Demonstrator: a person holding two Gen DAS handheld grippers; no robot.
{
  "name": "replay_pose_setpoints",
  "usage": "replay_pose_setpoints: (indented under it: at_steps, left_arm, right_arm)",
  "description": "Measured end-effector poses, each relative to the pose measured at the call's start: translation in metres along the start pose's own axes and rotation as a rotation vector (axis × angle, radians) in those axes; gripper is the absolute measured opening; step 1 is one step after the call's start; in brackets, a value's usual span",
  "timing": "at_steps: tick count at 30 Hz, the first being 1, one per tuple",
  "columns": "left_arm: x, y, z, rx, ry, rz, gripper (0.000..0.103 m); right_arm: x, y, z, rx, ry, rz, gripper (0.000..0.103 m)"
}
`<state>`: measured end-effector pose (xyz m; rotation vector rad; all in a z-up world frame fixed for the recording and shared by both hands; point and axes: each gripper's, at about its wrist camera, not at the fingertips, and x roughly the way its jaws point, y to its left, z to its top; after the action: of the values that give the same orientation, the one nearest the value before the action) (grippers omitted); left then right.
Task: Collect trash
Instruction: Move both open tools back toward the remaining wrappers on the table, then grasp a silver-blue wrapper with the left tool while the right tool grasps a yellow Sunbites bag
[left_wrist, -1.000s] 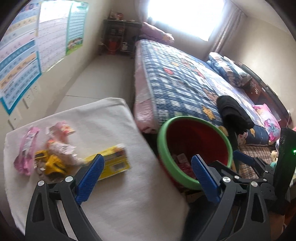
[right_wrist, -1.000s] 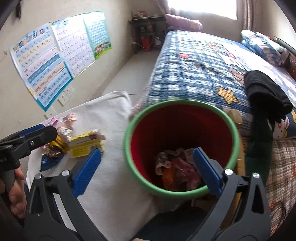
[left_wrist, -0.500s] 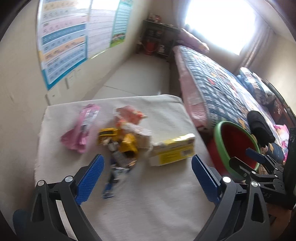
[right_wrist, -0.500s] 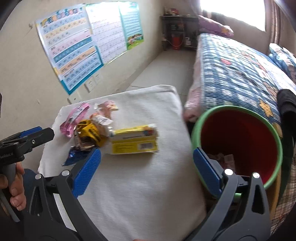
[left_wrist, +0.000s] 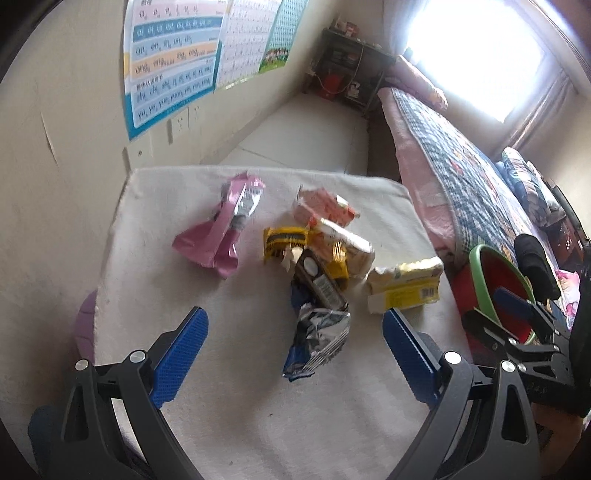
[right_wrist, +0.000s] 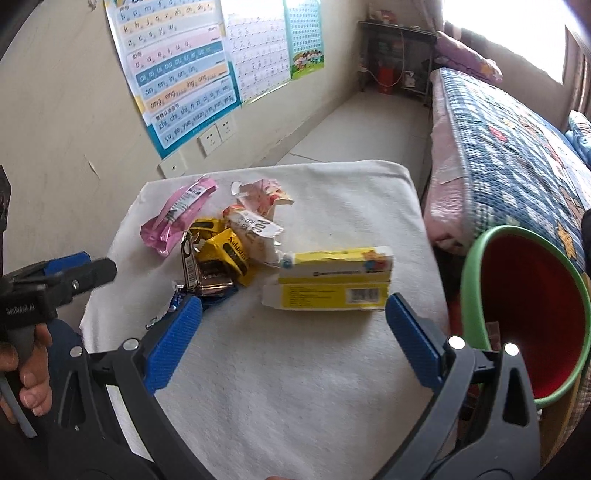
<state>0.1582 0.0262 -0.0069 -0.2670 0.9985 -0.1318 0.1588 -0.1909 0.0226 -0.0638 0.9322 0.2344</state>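
A: Your right gripper (right_wrist: 293, 345) is spread wide above the cloth (right_wrist: 295, 387), empty?
B: Yes. Yellow box (right_wrist: 332, 282) lies between its pads; bin (right_wrist: 532, 317) sits right.

Both open grippers, left gripper (left_wrist: 295, 347) and right gripper (right_wrist: 293, 334), have swung left from the bin (right_wrist: 524, 317) to above the wrappers (left_wrist: 317, 266).

My finger pads (left_wrist: 180, 352) are blue on black frames. The white cloth (right_wrist: 295, 387) carries a pink wrapper (left_wrist: 221, 229), a yellow-and-white box (right_wrist: 332, 282), a yellow wrapper (right_wrist: 229, 254) and a blue-and-silver one (left_wrist: 317, 336). The bin (right_wrist: 532, 306) is red inside with a green rim; the bedspread (right_wrist: 517, 147) is blue-and-white checked.
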Motion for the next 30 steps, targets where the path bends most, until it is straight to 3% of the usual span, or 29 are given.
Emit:
replay_pose_setpoints:
  at_steps: [14, 17, 19, 24, 30]
  left_arm:
    - [0.06, -0.01, -0.022, 0.071, 0.151, -0.016, 0.09]
    - [0.072, -0.01, -0.024, 0.081, 0.18, -0.03, 0.074]
    - [0.075, -0.008, -0.025, 0.077, 0.194, -0.037, 0.049]
    - [0.076, 0.007, -0.034, 0.058, 0.21, -0.051, 0.008]
    - [0.068, 0.025, -0.043, 0.05, 0.198, -0.053, 0.003]
  right_arm:
    - [0.035, -0.011, 0.004, 0.003, 0.06, -0.037, 0.098]
    - [0.042, -0.011, 0.005, 0.003, 0.071, -0.033, 0.098]
    - [0.045, -0.008, 0.007, 0.0, 0.074, -0.023, 0.098]
    - [0.054, 0.009, 0.015, -0.027, 0.071, 0.028, 0.098]
    - [0.076, 0.038, 0.024, -0.074, 0.093, 0.074, 0.087]
